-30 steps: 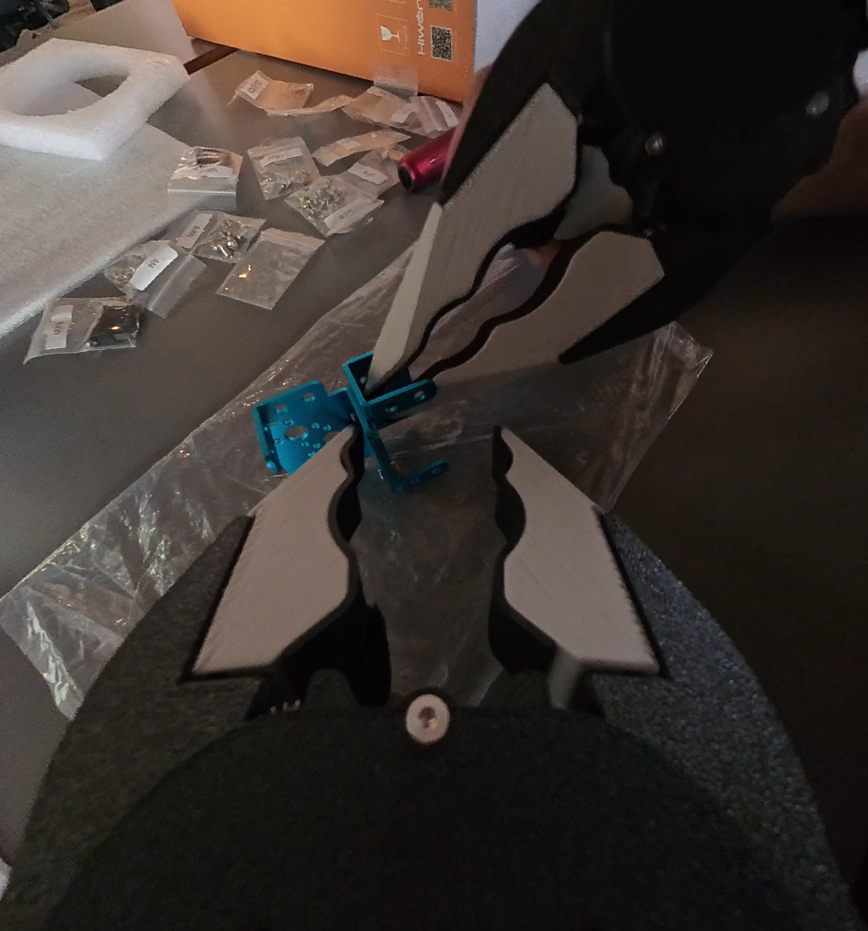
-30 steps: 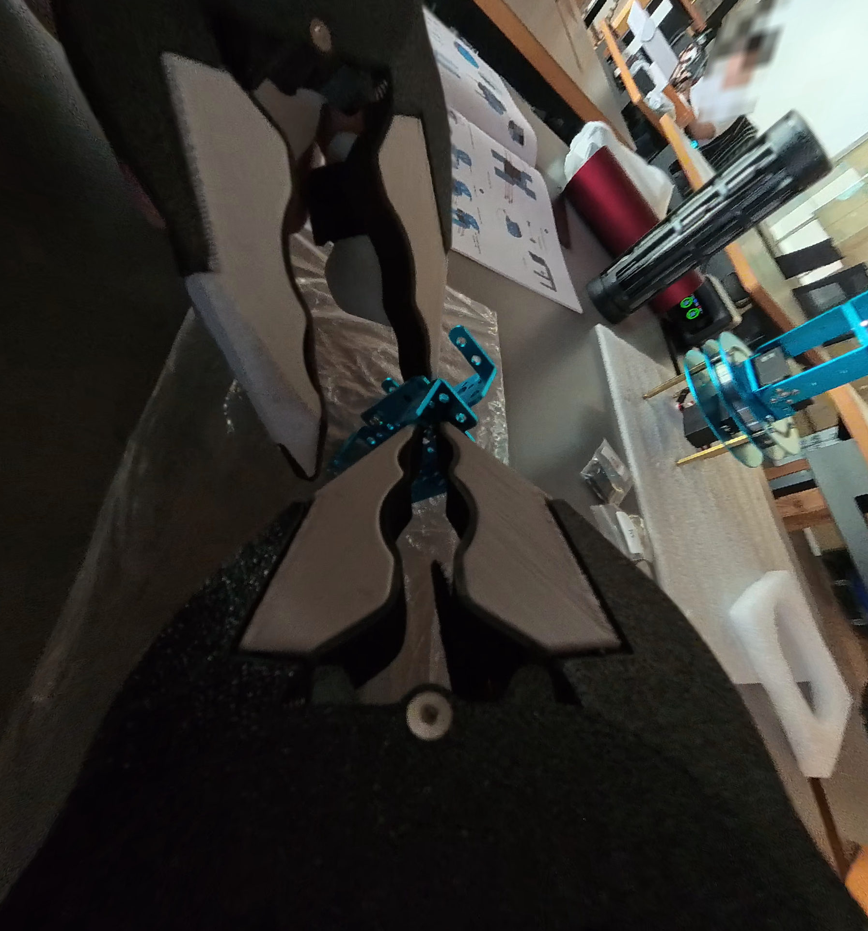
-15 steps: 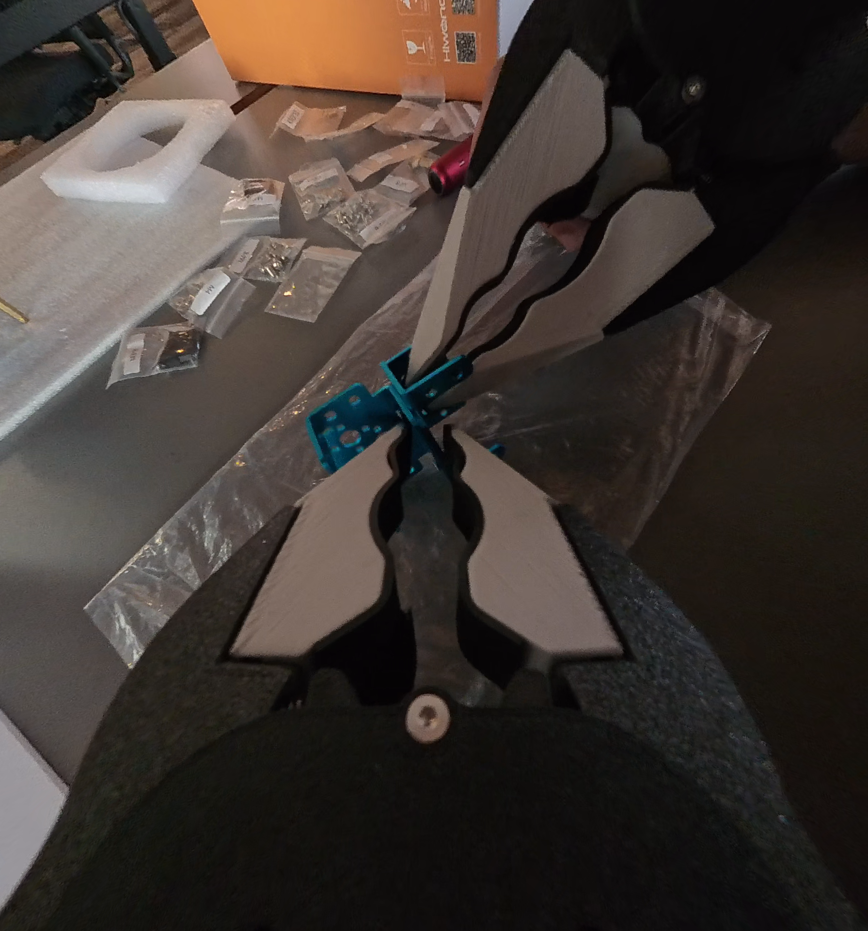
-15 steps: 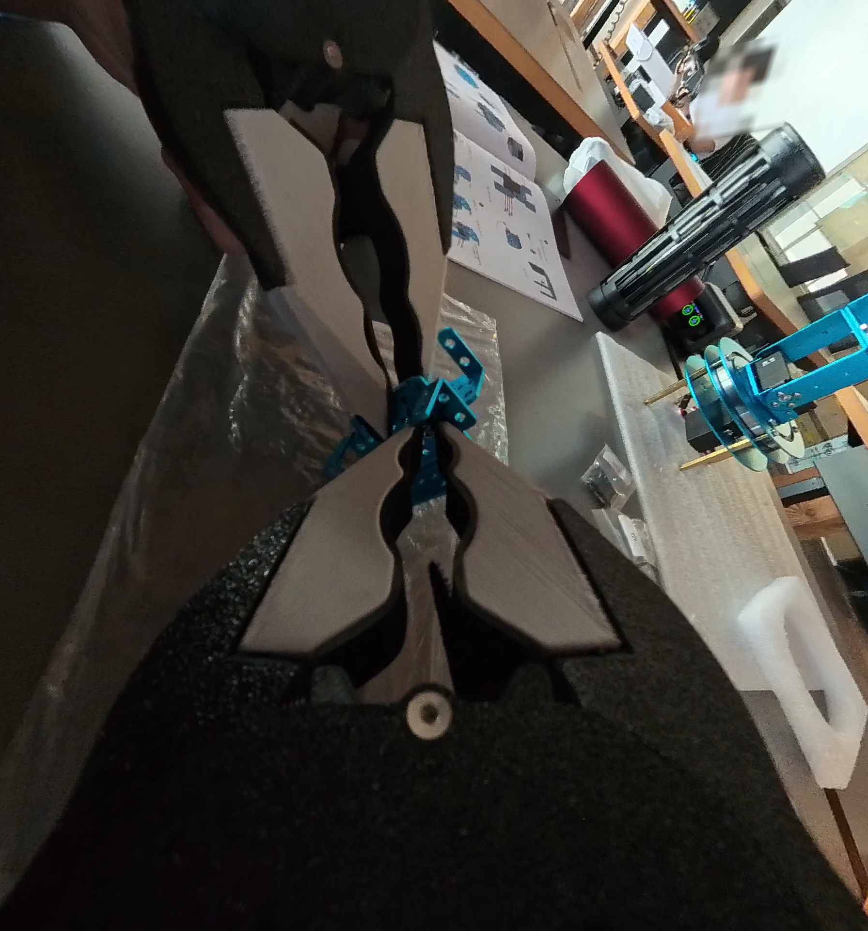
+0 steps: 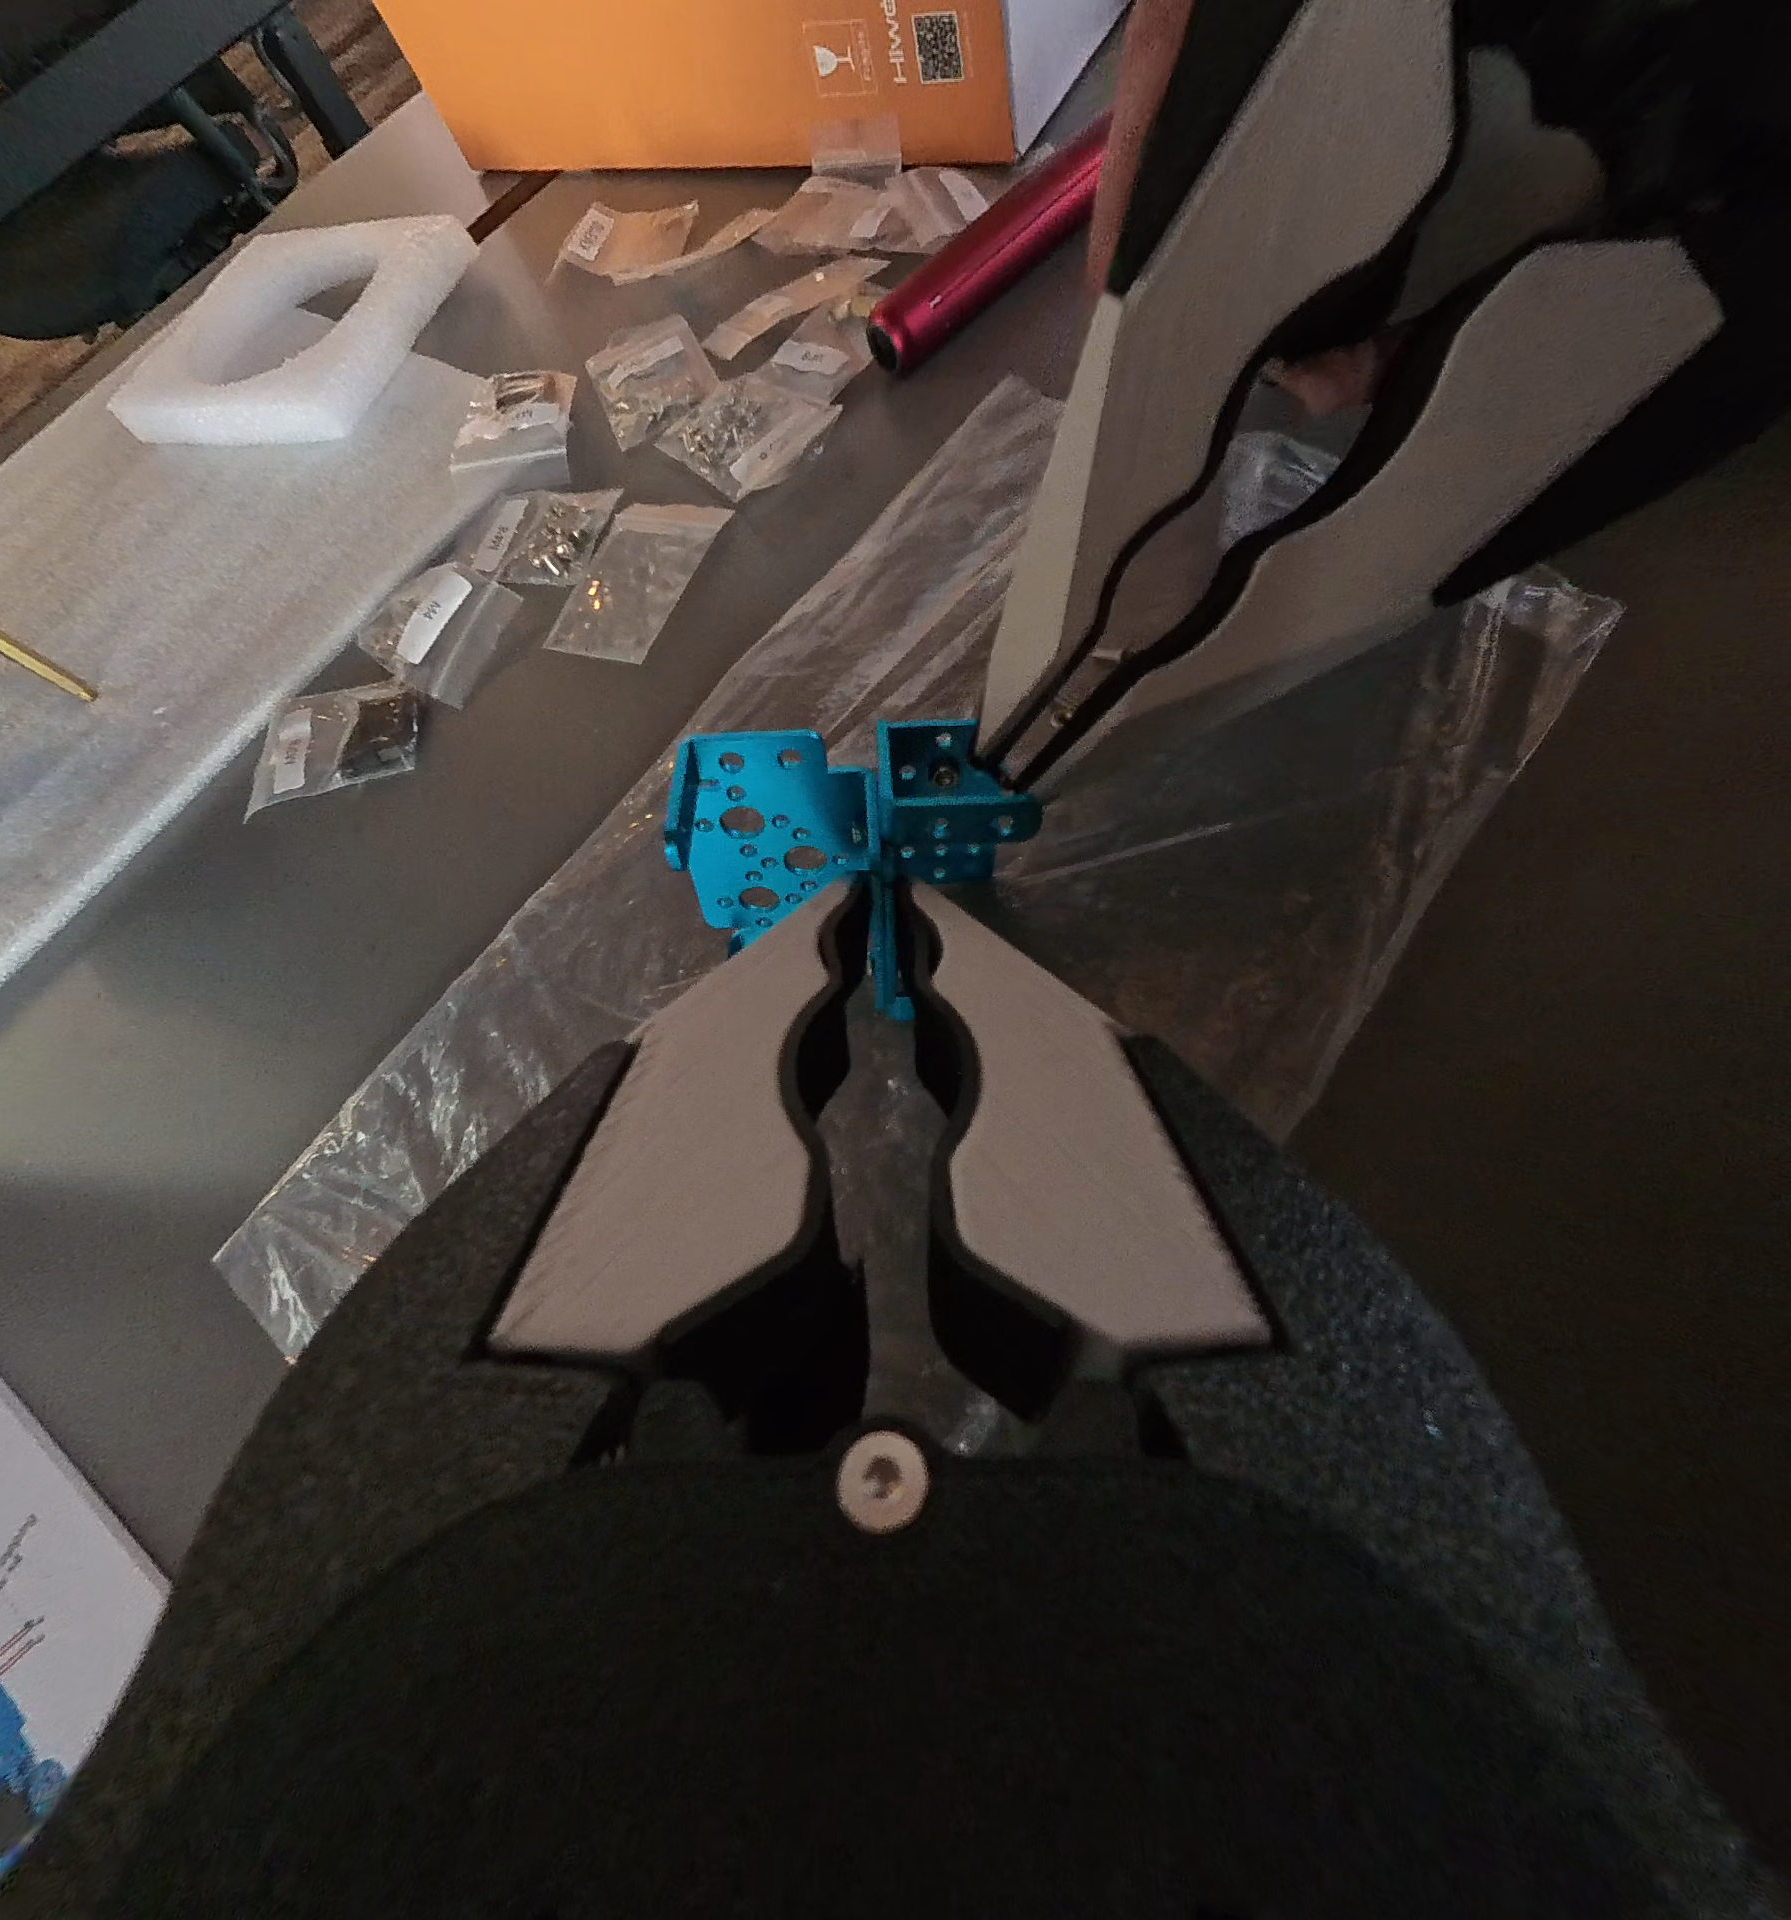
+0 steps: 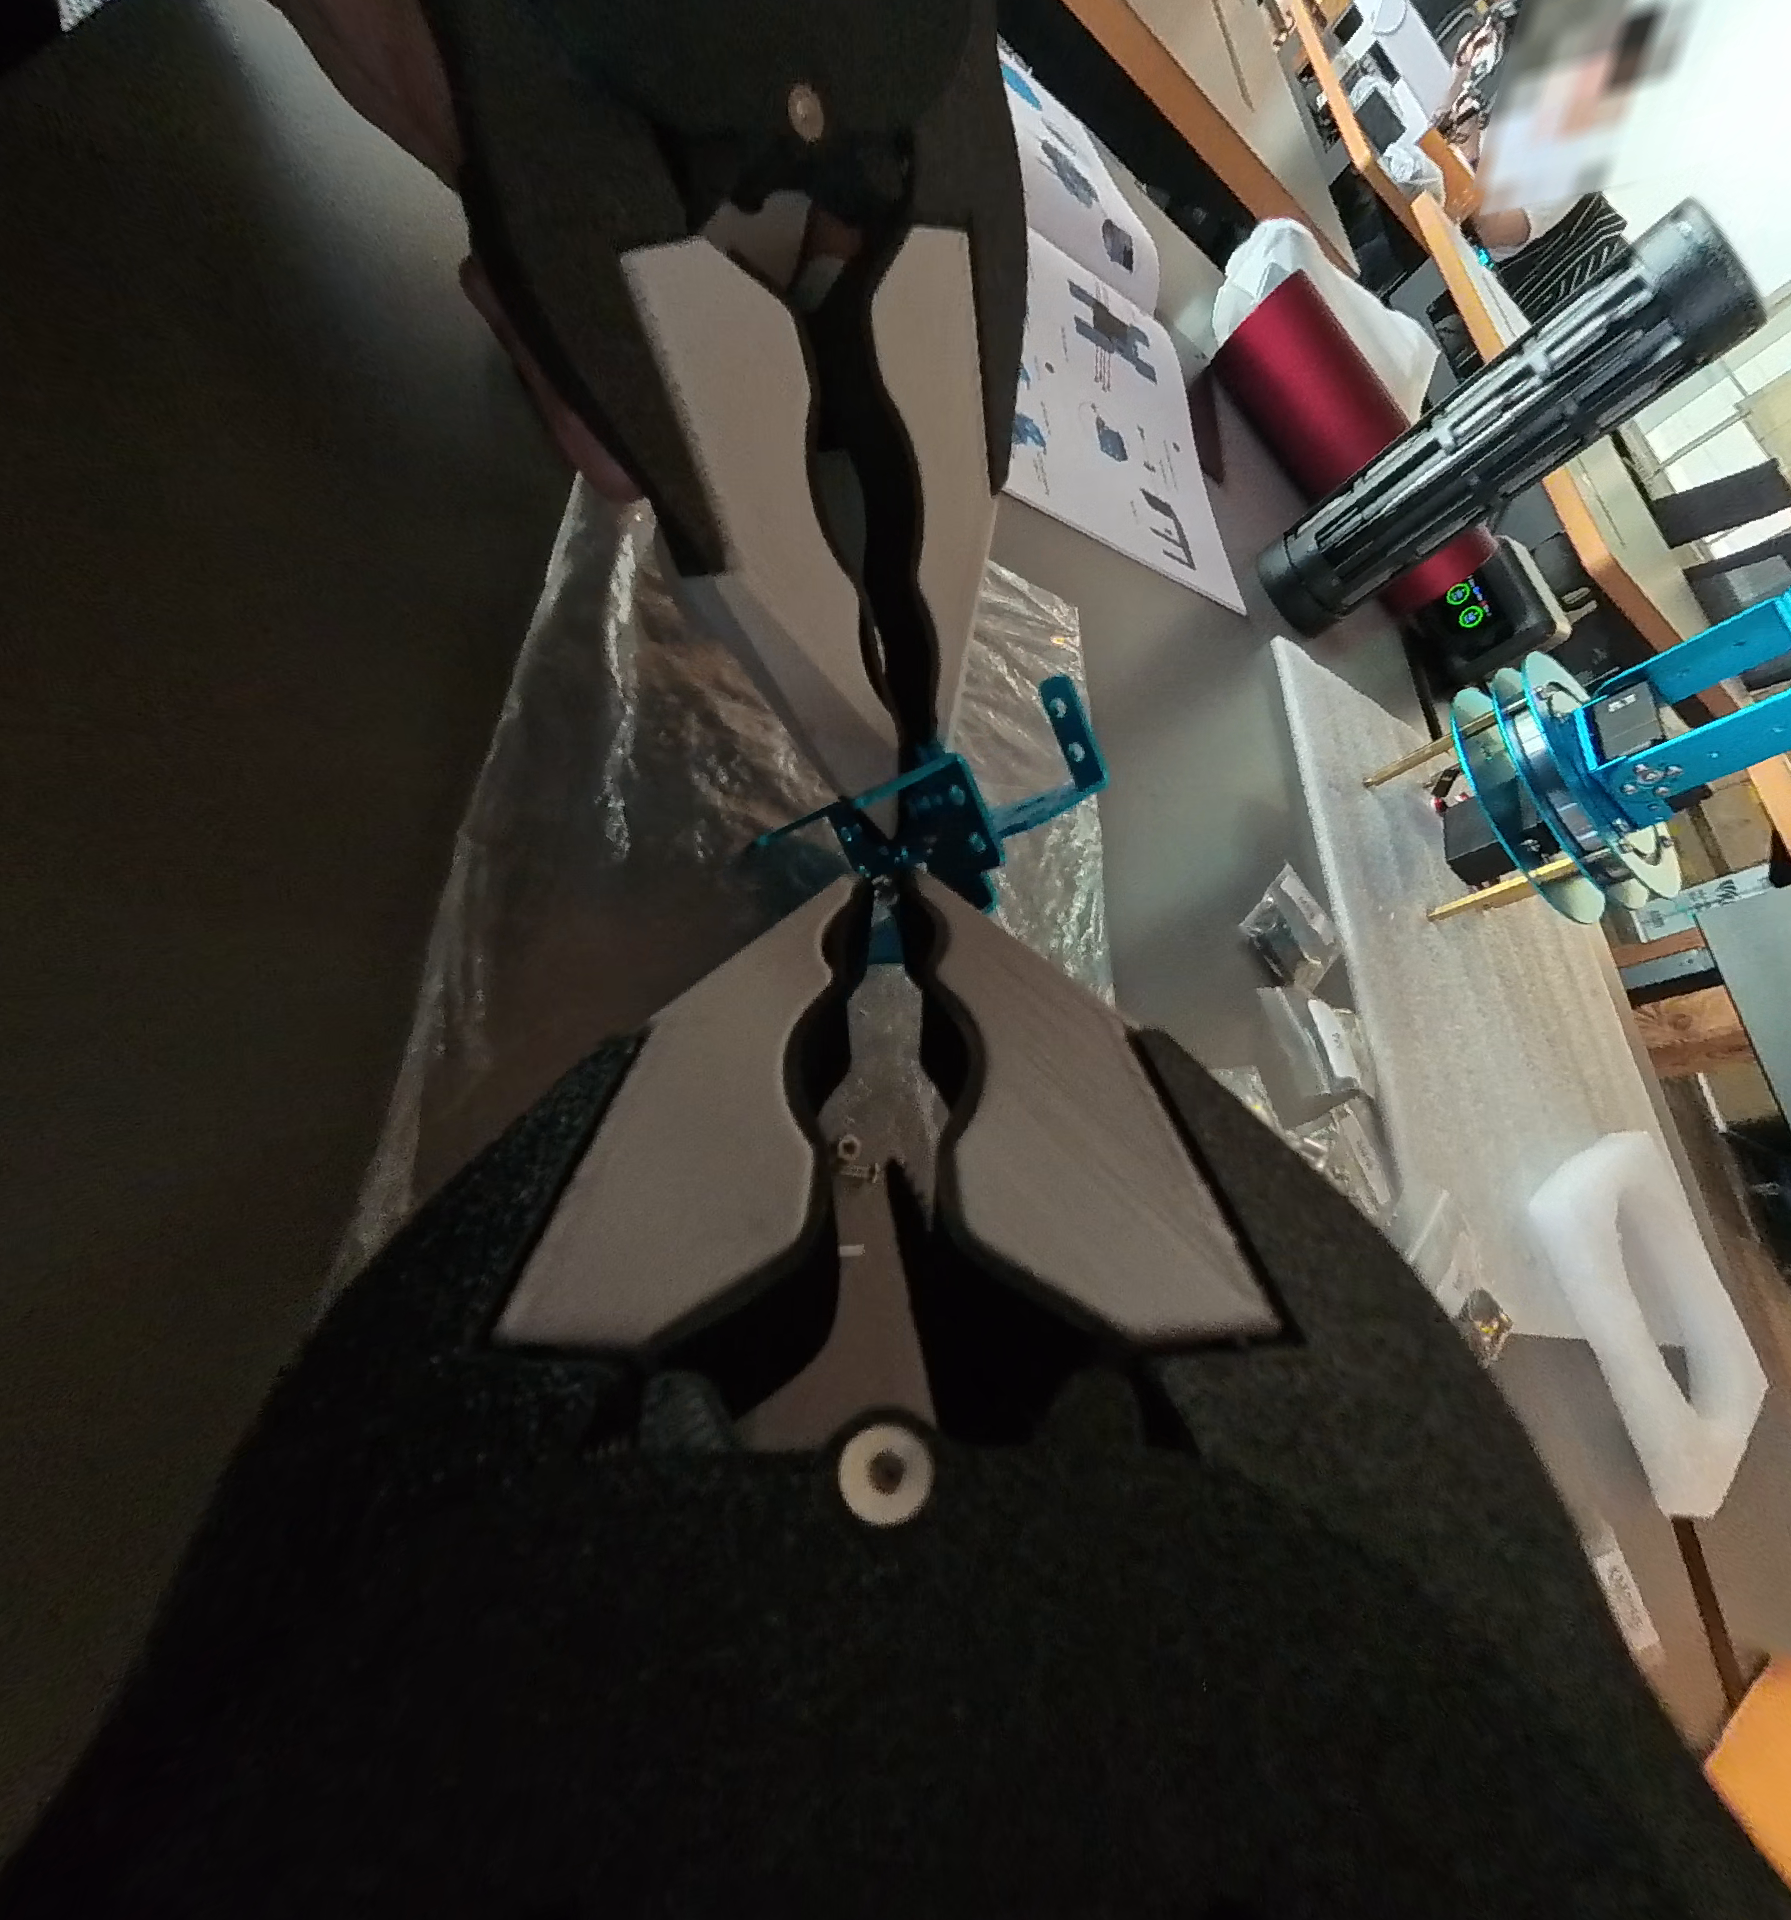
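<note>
Grey table (image 5: 195,987) under clear plastic sheet (image 5: 558,987); both grippers' fingers (image 5: 725,1091) clench blue bracket (image 5: 766,831).

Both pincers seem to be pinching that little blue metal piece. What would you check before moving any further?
1. Left gripper shut on the blue bracket assembly: ok.
2. Right gripper shut on the same assembly: ok.
3. The two grippers' fingertips not touching each other: cannot tell, they sit very close.
4. Assembly lifted off the clear plastic bag: cannot tell.
5. Small screw bags away from the grippers: ok.
</note>
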A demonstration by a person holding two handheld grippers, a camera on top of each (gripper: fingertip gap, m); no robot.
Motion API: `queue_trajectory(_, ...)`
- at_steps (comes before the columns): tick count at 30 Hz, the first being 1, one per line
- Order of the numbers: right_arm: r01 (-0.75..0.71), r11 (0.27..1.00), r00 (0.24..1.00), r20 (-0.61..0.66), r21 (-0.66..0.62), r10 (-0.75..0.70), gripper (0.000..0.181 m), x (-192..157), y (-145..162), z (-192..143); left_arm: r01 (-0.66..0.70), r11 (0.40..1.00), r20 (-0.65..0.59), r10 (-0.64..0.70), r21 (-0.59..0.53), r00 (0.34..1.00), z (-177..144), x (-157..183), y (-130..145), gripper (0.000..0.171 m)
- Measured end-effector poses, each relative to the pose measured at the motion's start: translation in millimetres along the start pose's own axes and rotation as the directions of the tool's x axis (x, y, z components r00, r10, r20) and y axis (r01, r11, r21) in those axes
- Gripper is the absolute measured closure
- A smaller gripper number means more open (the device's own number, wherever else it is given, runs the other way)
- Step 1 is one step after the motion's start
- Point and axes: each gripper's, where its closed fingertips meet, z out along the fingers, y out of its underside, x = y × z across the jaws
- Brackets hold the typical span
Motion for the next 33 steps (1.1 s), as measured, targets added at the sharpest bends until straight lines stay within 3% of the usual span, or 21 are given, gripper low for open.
queue_trajectory(3, -0.007, 1.0, 1.0, -0.014, -0.003, 0.007, 0.177, 3, -1, -5, -0.036, 0.999, -0.01, 0.036, -0.005, 0.999, 0, 4, 1, 0.161)
queue_trajectory(9, -0.043, 0.999, 0.999, -0.009, 0.006, 0.044, 0.177, 7, 0, -8, -0.197, 0.98, 0.07, 0.198, -0.017, 0.978, -2, -4, 3, 0.168)
queue_trajectory(15, -0.051, 0.998, 0.998, -0.027, 0.033, 0.052, 0.178, 12, -5, -15, -0.422, 0.907, 0.173, 0.418, -0.017, 0.892, -8, -11, -7, 0.168)
queue_trajectory(17, -0.068, 0.996, 0.997, -0.034, 0.056, 0.07, 0.177, 16, -9, -18, -0.518, 0.855, 0.244, 0.508, -0.026, 0.826, -13, -19, -16, 0.168)
queue_trajectory(21, -0.097, 0.987, 0.991, -0.079, 0.124, 0.108, 0.177, 31, -21, -29, -0.715, 0.698, 0.377, 0.676, -0.051, 0.633, -28, -26, -41, 0.168)
queue_trajectory(27, -0.177, 0.959, 0.974, -0.097, 0.222, 0.203, 0.177, 48, -36, -45, -0.862, 0.499, 0.453, 0.791, -0.089, 0.412, -50, -28, -76, 0.168)
queue_trajectory(29, -0.209, 0.947, 0.971, -0.065, 0.243, 0.231, 0.177, 48, -40, -48, -0.896, 0.426, 0.427, 0.838, -0.121, 0.341, -47, -27, -73, 0.168)
queue_trajectory(33, -0.205, 0.968, 0.976, -0.05, 0.147, 0.214, 0.177, 45, -19, -42, -0.902, 0.386, 0.321, 0.894, -0.195, 0.314, -23, -30, -34, 0.168)
